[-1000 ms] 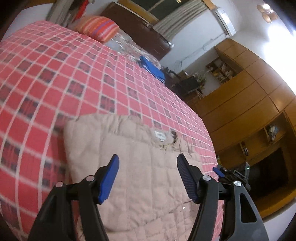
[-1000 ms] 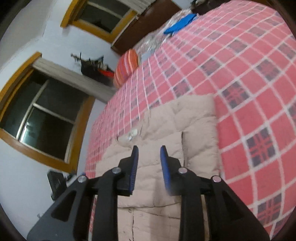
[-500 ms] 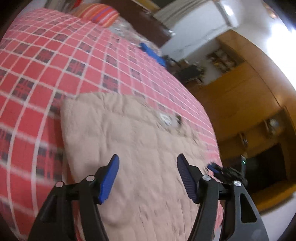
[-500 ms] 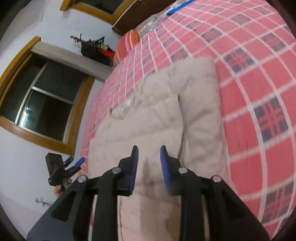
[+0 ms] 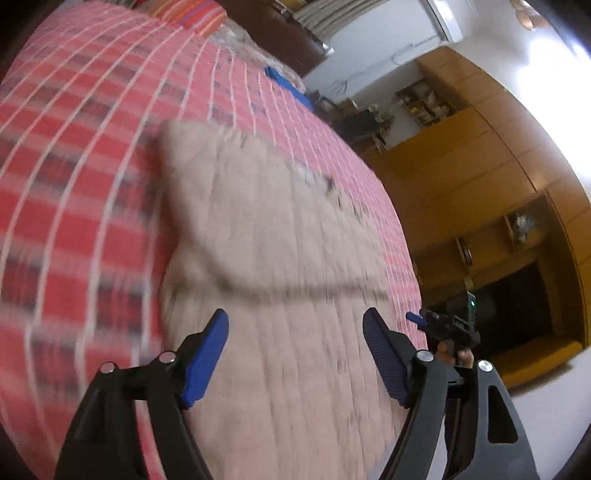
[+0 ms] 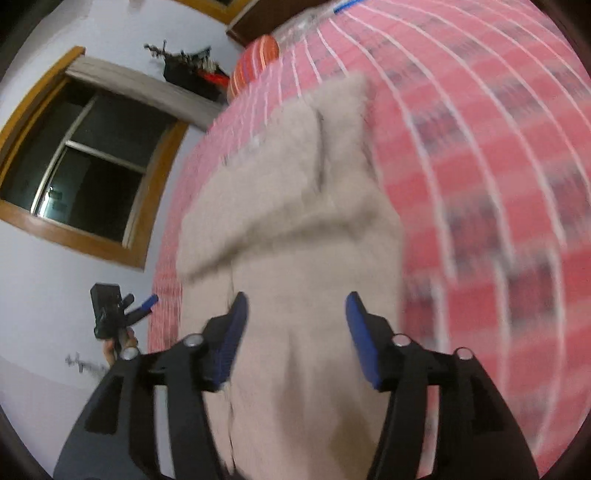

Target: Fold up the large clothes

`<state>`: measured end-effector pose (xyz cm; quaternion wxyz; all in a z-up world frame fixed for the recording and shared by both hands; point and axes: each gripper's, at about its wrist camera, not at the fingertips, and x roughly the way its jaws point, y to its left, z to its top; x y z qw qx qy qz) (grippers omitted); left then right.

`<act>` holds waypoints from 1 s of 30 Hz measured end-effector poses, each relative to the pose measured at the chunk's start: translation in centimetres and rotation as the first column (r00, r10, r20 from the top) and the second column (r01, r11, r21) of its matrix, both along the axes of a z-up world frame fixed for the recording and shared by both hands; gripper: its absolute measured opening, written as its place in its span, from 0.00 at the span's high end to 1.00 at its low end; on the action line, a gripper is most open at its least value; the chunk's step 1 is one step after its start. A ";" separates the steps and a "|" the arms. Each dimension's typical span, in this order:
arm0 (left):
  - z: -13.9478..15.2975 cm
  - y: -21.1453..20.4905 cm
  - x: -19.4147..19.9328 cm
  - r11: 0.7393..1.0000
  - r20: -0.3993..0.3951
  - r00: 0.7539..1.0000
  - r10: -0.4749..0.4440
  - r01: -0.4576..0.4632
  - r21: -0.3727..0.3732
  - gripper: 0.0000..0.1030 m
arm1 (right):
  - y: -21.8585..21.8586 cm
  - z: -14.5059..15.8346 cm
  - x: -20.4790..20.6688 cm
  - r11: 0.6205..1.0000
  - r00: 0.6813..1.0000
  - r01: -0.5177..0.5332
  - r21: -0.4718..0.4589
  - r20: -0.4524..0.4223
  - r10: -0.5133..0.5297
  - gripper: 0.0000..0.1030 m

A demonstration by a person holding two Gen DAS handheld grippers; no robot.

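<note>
Hovering both grippers over the jacket (image 5: 280, 295), a beige quilted one lying flat on the bed (image 5: 74, 155), toward its near edge, well apart from the pillow (image 5: 201, 14) at the far end. My left gripper (image 5: 295, 336) is spread wide, nothing between the pads. My right gripper (image 6: 293, 332) is also wide and empty. Both views are motion-blurred, so fine detail is hard to tell.

One part of the jacket already lies doubled over; a fold edge with a shadow runs across it just ahead of my left pads. In the right view a flap (image 6: 291, 192) sits on top of the lower layer.

Judgement: mid-fold, sides likely in, next is a hem-to-collar fold. To do it well: drop each gripper to a near corner of the jacket, pinch all layers together, not just the top one. Lift evenly with both, carry toward the far edge of the jacket, keep the edges lined up. Puffy fabric may slip or spring back, so close firmly and lay it down slowly.
</note>
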<state>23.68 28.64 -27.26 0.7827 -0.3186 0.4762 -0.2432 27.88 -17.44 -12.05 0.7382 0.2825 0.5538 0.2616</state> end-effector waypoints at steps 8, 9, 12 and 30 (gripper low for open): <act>-4.6 2.4 -11.9 1.000 -0.168 0.986 -0.008 0.006 -0.014 0.24 | -5.3 -2.2 -12.1 0.998 0.986 -0.055 -0.040 -0.158 0.048 0.38; -4.8 2.2 -12.8 1.000 -0.167 0.986 -0.006 0.003 -0.015 0.24 | -5.5 -2.6 -13.2 0.998 0.983 -0.065 -0.021 -0.173 0.060 0.39; -6.2 1.8 -14.8 0.999 -0.189 0.982 -0.008 -0.002 -0.052 0.22 | -5.9 -3.5 -14.7 0.997 0.977 -0.075 -0.002 -0.202 0.073 0.39; -7.6 -3.2 -13.3 0.983 -0.291 0.939 -0.184 0.173 -0.064 0.42 | -1.5 -4.9 -15.7 0.988 0.960 -0.122 0.097 -0.240 0.142 0.48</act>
